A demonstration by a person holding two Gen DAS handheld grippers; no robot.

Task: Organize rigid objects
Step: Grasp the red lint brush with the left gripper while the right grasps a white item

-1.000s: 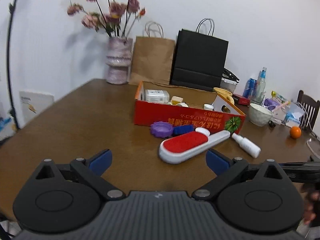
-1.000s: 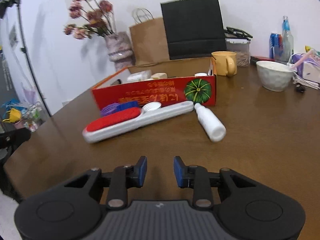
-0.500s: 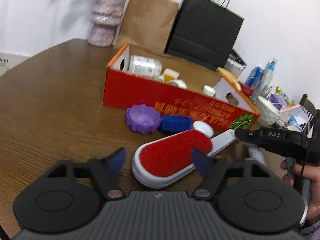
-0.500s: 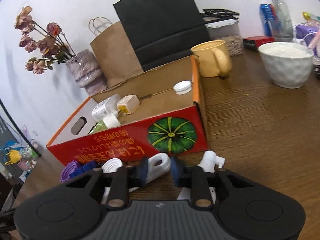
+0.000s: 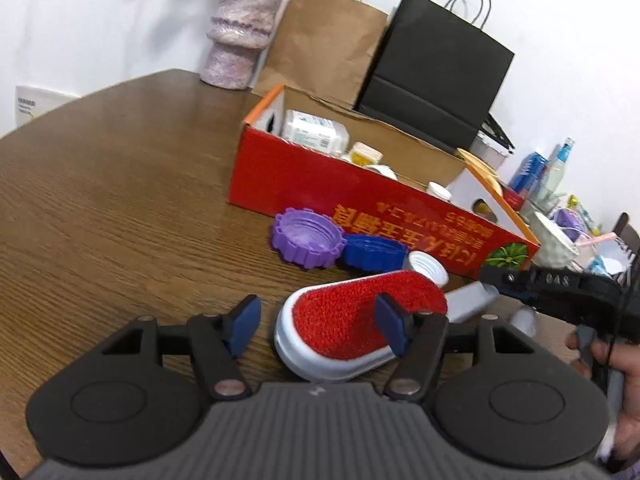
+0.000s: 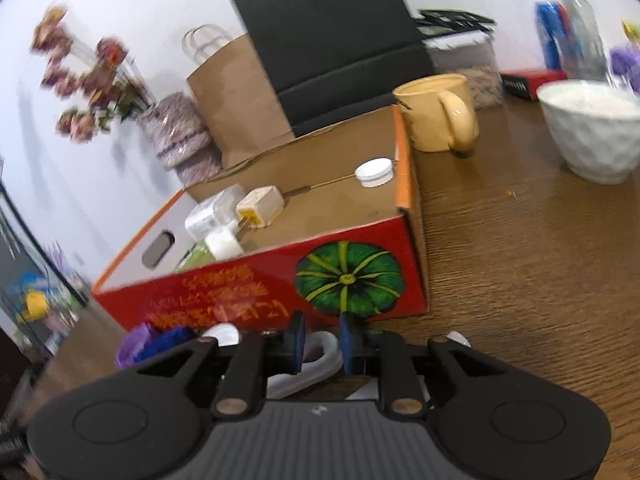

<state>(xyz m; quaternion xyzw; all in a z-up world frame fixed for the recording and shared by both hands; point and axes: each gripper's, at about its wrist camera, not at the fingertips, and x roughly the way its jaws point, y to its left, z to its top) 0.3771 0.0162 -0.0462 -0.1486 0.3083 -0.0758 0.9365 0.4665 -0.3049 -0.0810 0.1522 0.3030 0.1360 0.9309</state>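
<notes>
A white lint brush with a red pad [image 5: 352, 324] lies on the brown table in front of the red cardboard box [image 5: 360, 188]. My left gripper [image 5: 318, 322] is open, its blue fingers on either side of the brush's wide head. My right gripper [image 6: 320, 342] is open with a narrow gap, its fingers around the brush's white looped handle [image 6: 320, 356]; it also shows in the left wrist view [image 5: 560, 292]. A purple cap [image 5: 308, 236], a blue cap [image 5: 374, 252] and a white cap [image 5: 428, 266] lie by the box. The box [image 6: 280, 280] holds small containers.
A yellow mug [image 6: 440, 120] and white bowl [image 6: 592, 128] stand right of the box. Brown [image 5: 320, 40] and black [image 5: 436, 68] paper bags and a pink vase [image 5: 240, 32] stand behind. A white bottle [image 5: 524, 316] lies mostly hidden behind the right gripper.
Both grippers have moved forward and down to the brush. The left now straddles its red head; the right has reached its handle at the box's front corner.
</notes>
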